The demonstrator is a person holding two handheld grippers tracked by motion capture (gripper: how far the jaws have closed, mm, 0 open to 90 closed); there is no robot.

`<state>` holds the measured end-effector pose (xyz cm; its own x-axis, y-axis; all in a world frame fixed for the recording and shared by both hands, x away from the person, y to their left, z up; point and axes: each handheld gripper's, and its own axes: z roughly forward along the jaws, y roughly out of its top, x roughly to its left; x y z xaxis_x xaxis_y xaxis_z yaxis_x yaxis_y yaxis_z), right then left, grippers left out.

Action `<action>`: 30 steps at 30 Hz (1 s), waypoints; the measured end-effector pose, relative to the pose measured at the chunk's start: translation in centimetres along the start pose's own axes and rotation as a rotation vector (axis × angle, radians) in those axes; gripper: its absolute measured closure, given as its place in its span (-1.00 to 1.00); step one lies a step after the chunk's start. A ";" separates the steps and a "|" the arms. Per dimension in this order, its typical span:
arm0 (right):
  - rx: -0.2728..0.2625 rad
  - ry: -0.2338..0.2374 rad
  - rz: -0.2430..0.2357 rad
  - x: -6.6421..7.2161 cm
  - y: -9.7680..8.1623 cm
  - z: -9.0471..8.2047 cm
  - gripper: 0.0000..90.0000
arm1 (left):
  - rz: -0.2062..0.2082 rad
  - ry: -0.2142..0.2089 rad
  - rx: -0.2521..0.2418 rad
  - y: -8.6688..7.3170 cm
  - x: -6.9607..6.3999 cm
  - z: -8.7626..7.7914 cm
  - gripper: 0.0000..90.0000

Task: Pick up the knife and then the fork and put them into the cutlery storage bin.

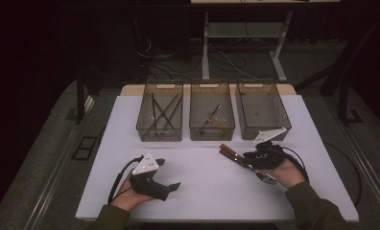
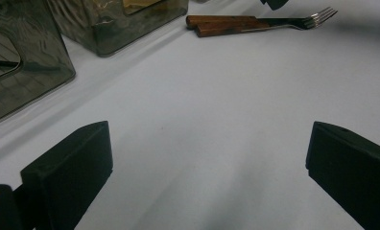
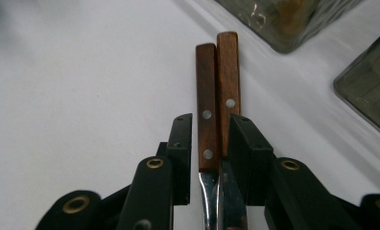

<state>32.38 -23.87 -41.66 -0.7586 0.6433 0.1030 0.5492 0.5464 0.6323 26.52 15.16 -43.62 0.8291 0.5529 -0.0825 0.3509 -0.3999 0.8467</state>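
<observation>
Nearest the bench's front edge, left of middle, the left tool point(image 1: 171, 188) lies low over the white bench point(image 1: 202, 182) in a hand point(image 1: 130, 194), its jaws spread wide with nothing but bare surface between them, as the left gripper view shows. Well apart from it, toward the right side of the bench, two utensils point(image 1: 232, 154) with brown wooden handles lie side by side, touching, handles pointing toward the far edge; one ends in fork tines point(image 2: 322, 15). The right tool point(image 3: 210, 143) sits astride these handles point(image 3: 218, 91): in the right gripper view one jaw stands just beside each outer face, the left one with a thin gap, the right one against the wood, so a firm pinch cannot be confirmed. Both handles reach out past the jaw tips. Along the far edge stand three smoky bins point(image 1: 212, 117) in a row, the left holding thin dark sticks point(image 1: 161, 114).
</observation>
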 end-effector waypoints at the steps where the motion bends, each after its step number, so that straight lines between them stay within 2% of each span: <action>1: 0.007 -0.005 -0.007 0.0 0.0 0.1 0.60 | -0.001 0.000 -0.001 0.0 0.0 0.0 -0.97; 13: 0.071 -0.029 -0.050 0.2 -0.1 0.9 0.62 | 0.004 -0.002 0.002 0.0 0.0 0.1 -0.97; 30: 0.122 -0.041 -0.083 0.6 -0.1 1.8 0.66 | 0.004 -0.004 0.003 0.0 -0.1 0.1 -0.97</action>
<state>32.45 -22.59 -43.05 -0.7896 0.6132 0.0212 0.5256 0.6581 0.5391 26.50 15.04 -43.65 0.8322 0.5486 -0.0806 0.3486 -0.4045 0.8455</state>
